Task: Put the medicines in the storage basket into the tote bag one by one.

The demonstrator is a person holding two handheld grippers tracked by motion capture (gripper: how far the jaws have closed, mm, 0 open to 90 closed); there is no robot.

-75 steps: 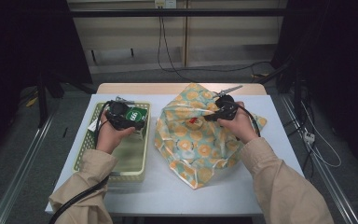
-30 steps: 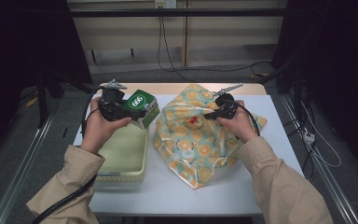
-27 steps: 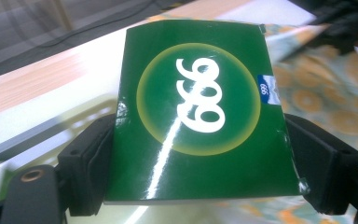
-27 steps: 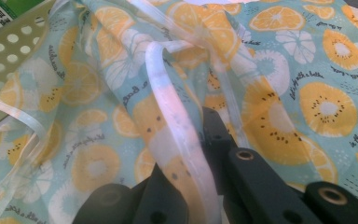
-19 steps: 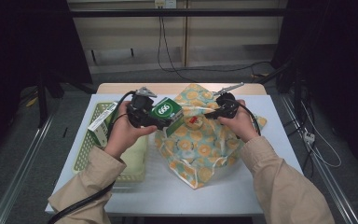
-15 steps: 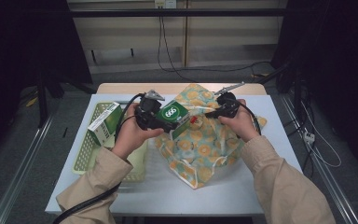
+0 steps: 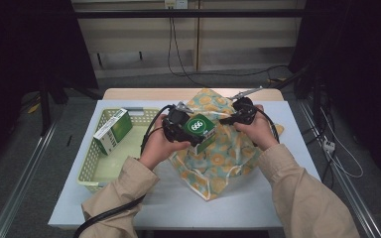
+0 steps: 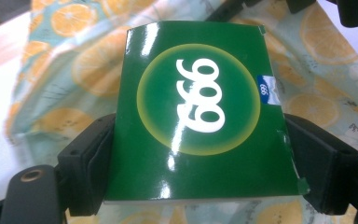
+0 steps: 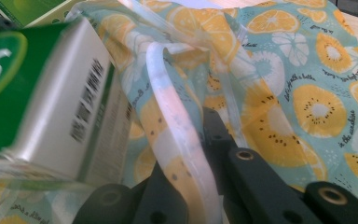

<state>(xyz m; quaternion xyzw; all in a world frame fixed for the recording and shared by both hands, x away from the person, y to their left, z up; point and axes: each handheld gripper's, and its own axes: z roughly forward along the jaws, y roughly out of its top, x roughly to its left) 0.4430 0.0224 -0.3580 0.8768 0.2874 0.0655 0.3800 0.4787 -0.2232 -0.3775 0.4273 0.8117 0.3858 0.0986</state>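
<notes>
Left gripper [image 7: 191,133]: jaws spread wide and clamped on the sides of the green box [image 8: 200,116], held at the bag's mouth, apparently for dropping in. Right gripper [image 7: 233,118]: jaws pinched tight on the clear handle [image 9: 177,126] of the fruit-print bag [image 7: 218,153], lifting the rim so the mouth gapes. Second green box [image 7: 113,130]: leaning in the basket [image 7: 87,176], just beside the bag, presumably awaiting its turn.

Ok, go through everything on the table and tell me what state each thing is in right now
Left gripper: shut on the green box.
Green box: held above the bag's mouth.
Right gripper: shut on the bag's rim.
Fruit-print bag: on the table, mouth held open.
Basket: on the table.
Second green box: leaning in the basket's far end.
</notes>
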